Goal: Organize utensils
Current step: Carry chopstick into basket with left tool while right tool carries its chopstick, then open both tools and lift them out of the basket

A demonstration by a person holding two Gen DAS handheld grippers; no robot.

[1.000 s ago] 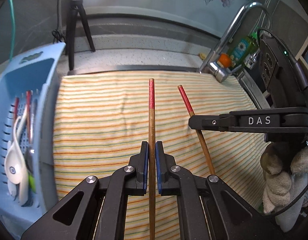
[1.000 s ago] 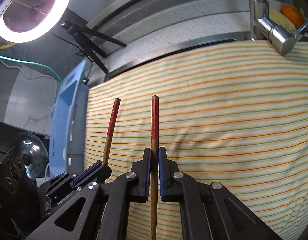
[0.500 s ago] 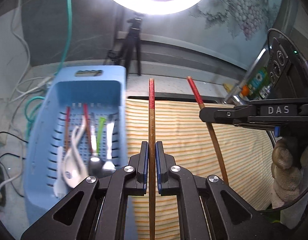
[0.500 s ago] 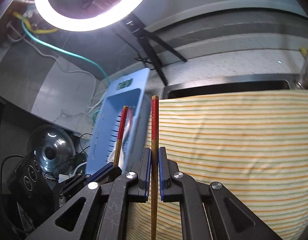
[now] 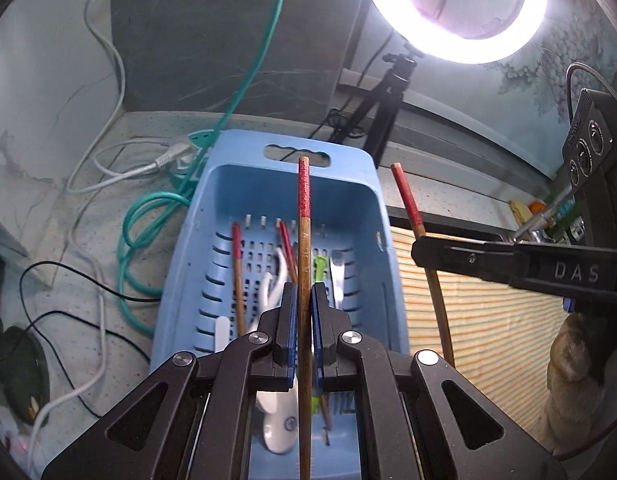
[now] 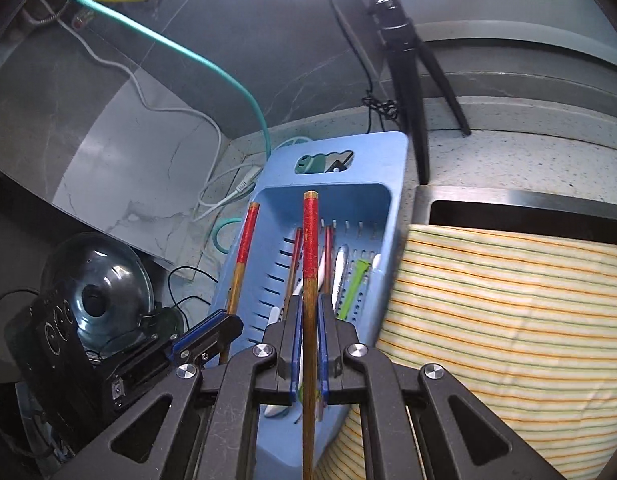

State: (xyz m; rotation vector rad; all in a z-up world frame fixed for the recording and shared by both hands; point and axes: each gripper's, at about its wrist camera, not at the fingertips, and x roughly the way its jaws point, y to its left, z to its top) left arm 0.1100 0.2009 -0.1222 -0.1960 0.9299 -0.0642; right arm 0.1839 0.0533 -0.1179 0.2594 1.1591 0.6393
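Observation:
My left gripper is shut on a wooden chopstick with a red tip, held over the blue utensil basket. My right gripper is shut on a second red-tipped chopstick, also over the basket. The right gripper and its chopstick show at the right of the left wrist view, beside the basket's right wall. The left gripper and its chopstick show at the left of the right wrist view. In the basket lie two chopsticks, white spoons and a green utensil.
A striped cloth covers the sink area right of the basket. Green and white cables lie on the counter left of and behind it. A tripod with a ring light stands behind. A glass lid sits far left.
Both grippers have swung left from over the striped cloth to over the blue basket, each still holding its chopstick. The faucet has left the left view.

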